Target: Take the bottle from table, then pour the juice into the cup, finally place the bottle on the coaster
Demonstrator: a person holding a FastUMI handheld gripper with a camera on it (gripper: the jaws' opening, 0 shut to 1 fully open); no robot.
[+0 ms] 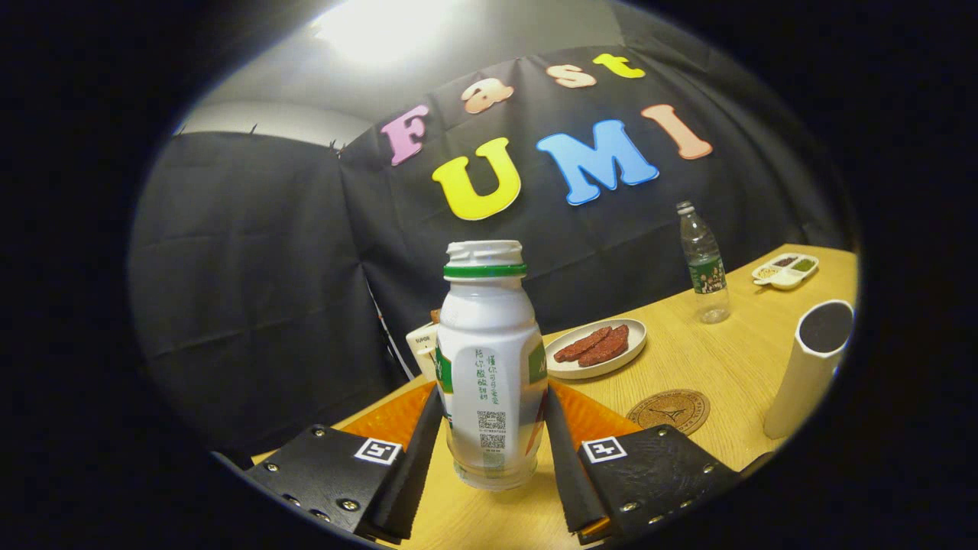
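- Your hand-held gripper [493, 439] clamped the uncapped juice bottle [490, 367], its long axis upright.
- The tall white cup [811, 367] stood off rightward, beyond the cork coaster [669, 410].

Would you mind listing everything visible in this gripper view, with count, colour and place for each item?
juice bottle: one, white with a green neck ring, uncapped, between the fingers
cup: one, tall and white with a dark inside, beyond the fingers, past the coaster
coaster: one, round brown, just ahead of the fingers, between bottle and cup
plate: one, white, holding two reddish-brown slices, behind the coaster
water bottle: one, clear with a green label, behind the plate
divided dish: one, white, near the water bottle
orange mat: one, under and behind the juice bottle
table: one, light wood
gripper: one, fingers on both sides of the juice bottle
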